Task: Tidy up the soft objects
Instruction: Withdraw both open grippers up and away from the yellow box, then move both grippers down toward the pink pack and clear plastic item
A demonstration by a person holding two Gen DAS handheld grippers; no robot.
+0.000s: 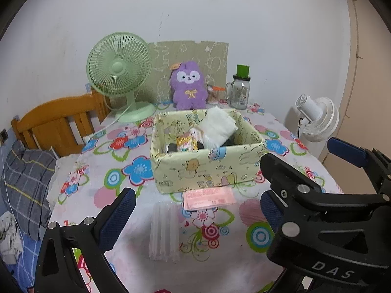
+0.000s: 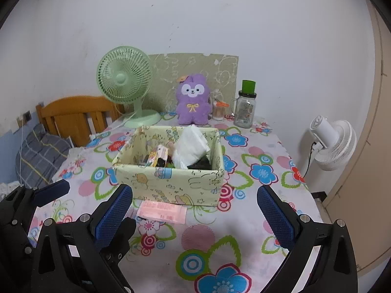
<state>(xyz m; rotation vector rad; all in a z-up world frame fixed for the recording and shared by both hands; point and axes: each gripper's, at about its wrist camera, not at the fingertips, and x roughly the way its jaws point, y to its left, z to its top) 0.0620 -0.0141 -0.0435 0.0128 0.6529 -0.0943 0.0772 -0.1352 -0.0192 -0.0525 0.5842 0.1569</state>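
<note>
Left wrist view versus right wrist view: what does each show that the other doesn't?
Only the left wrist view shows the clear plastic packet lying on the tablecloth in front of the pink packet.

Only the right wrist view shows the bare cloth to the right of the box, unblocked.

Both show the yellow fabric box holding a white tissue pack, the purple plush behind it, the green fan, the glass jar, the white fan, and both open grippers: left gripper, right gripper.
</note>
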